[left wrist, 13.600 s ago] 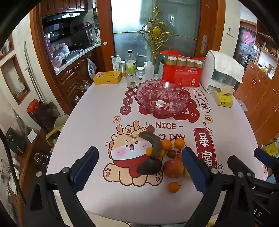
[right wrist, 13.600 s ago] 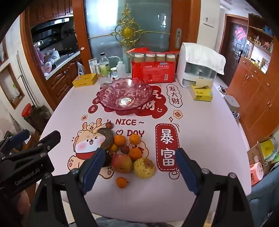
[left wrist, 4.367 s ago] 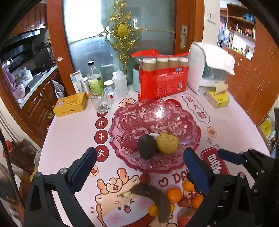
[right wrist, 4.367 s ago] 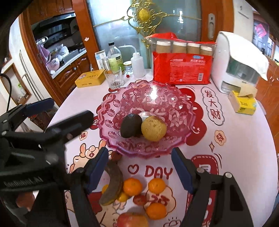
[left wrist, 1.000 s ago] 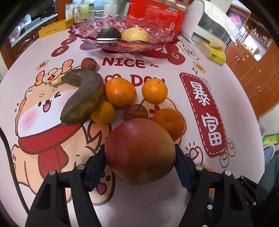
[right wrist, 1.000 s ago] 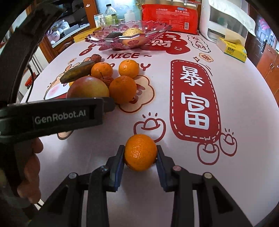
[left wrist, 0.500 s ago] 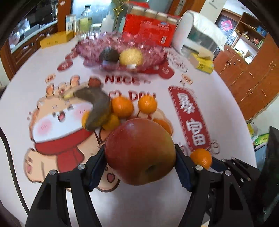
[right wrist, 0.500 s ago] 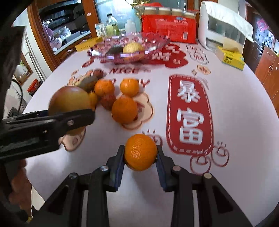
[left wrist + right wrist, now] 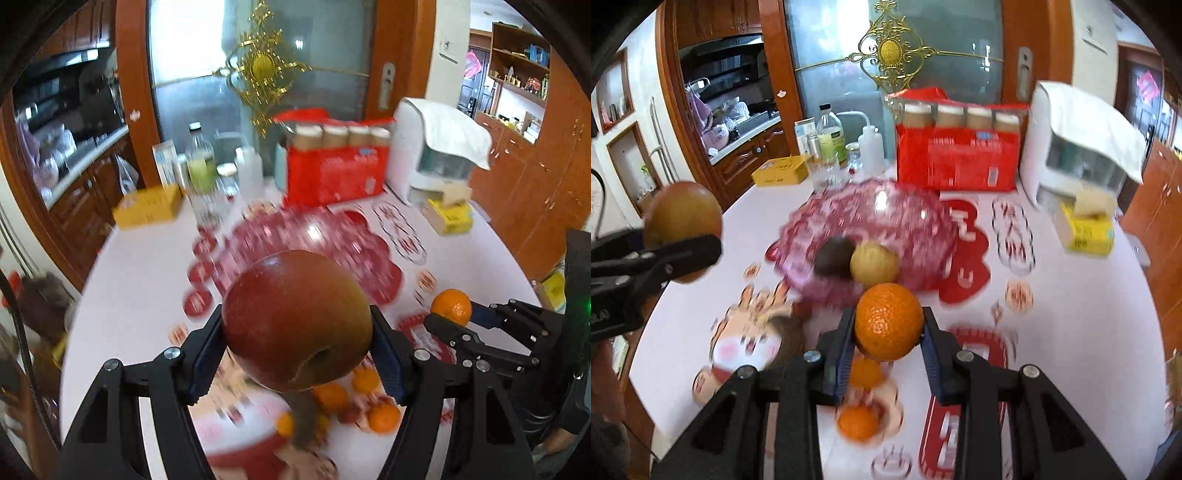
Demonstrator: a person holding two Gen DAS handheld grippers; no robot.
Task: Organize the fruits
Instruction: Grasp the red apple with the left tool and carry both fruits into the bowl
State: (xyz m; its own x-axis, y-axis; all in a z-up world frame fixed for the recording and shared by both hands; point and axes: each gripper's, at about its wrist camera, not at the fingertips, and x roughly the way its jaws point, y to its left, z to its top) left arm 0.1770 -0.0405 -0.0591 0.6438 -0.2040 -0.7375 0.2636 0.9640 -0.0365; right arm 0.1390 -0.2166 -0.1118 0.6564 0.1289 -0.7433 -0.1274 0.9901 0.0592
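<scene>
- The left gripper (image 9: 297, 338) is clamping a large red apple (image 9: 295, 319) between its two blue-padded jaws, which are spread wide to fit it; the apple is hanging in the air above the counter (image 9: 140, 295).
- The right gripper (image 9: 888, 328) is pinching a small orange (image 9: 888, 321) between its jaws, closed in much narrower than the left pair; this orange is likewise being held up off the counter.
- In the right wrist view, the apple is showing at the far left, well apart from the orange, with the left gripper's dark finger crossing in front of it.
- In the left wrist view, the held orange is sitting at the right edge, beside and lower than the apple.
- A pink glass bowl (image 9: 905, 218) is standing on the counter ahead of both grippers; it is blurred, and the apple is covering much of it in the left wrist view.
- Inside the bowl, a dark round fruit (image 9: 833, 256) and a yellowish round fruit (image 9: 875, 260) are lying touching each other.
- Below the grippers, several loose oranges (image 9: 384, 417) and a dark banana (image 9: 303, 413) are lying close together on the counter's printed cloth, smeared by motion.
- Behind the bowl, a red package of jars (image 9: 958, 155) is standing beside a white appliance (image 9: 1078, 147).
- A yellow box (image 9: 779, 170) and a clear bottle (image 9: 831, 136) are sitting at the far left of the counter.
</scene>
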